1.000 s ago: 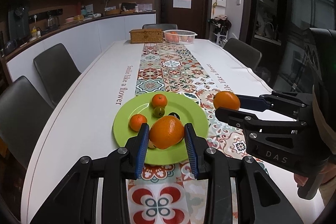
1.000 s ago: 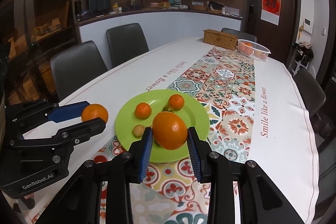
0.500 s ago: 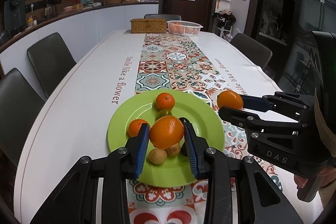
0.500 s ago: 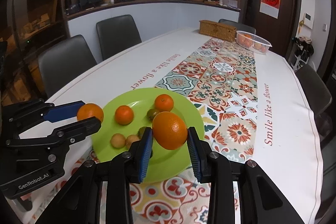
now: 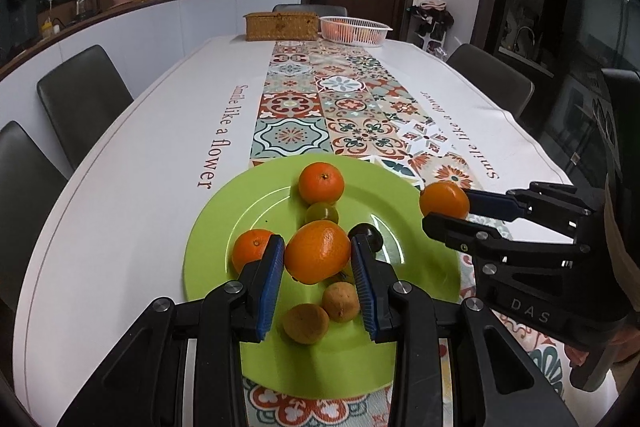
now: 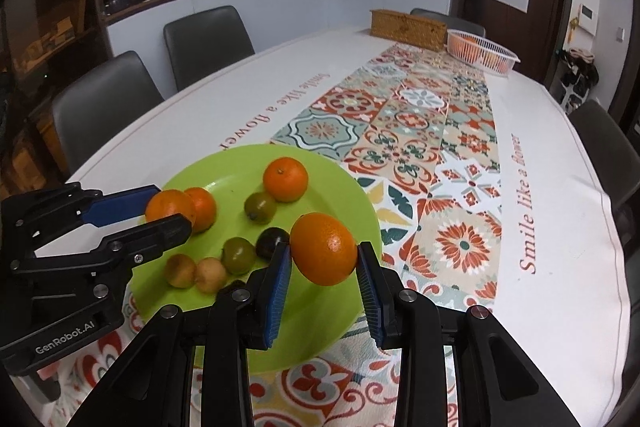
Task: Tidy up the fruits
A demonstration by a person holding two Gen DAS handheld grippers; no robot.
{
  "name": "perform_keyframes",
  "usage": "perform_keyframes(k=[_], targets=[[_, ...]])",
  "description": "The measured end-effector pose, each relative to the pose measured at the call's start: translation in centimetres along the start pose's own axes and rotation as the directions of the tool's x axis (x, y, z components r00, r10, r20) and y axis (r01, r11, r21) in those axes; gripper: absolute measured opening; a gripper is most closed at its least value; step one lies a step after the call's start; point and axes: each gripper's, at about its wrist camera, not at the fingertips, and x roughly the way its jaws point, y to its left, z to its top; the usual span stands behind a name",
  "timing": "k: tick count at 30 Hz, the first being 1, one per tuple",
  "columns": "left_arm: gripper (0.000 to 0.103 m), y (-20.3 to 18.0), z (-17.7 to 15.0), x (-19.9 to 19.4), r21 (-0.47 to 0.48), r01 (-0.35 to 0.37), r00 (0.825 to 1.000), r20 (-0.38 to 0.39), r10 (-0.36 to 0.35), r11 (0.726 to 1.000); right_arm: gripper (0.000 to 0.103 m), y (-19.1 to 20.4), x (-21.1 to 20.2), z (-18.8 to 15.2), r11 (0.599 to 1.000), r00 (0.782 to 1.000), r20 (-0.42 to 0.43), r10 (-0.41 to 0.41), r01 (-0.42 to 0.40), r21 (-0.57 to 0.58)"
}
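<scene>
Both tools pinch oranges above the green plate point(image 5: 224, 227) at lower centre: left tool point(image 5: 318, 261) (nearer its middle), right tool point(image 6: 324, 259) over its edge.

We see two oranges point(image 5: 317, 251) point(image 6: 324, 249) held above a green plate point(image 5: 224, 227) of mandarins and small fruits.

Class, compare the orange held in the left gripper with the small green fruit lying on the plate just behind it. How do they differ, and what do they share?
The orange is bright orange; the green fruit is olive green.
The orange looks clearly larger than the green fruit.
The orange is clamped between the jaws of the left gripper, above the green plate; the green fruit rests loose on the plate.
Both are roundish, whole and unpeeled.
</scene>
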Motion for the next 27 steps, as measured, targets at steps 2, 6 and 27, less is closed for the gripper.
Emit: perform_keyframes(k=[2,6,27], targets=[[0.034,0.1,0.1,0.3,-0.002,-0.001,1.0,-0.003,0.001,1.0,0.035,-0.1,0.6,-0.1,1.0,1.0,-0.013,0.004,-0.004,0.004],[0.043,0.2,0.3,0.0,-0.006,-0.01,1.0,0.011,0.011,1.0,0.035,0.0,0.9,-0.3,1.0,1.0,-0.02,0.02,-0.019,0.007],[0.079,-2.5,-1.5,-10.4,-0.011,-0.183,0.974,0.134,0.183,0.983,0.055,0.5,-9.7,-3.0,0.995,0.989,0.129,-0.075,0.065,0.078]])
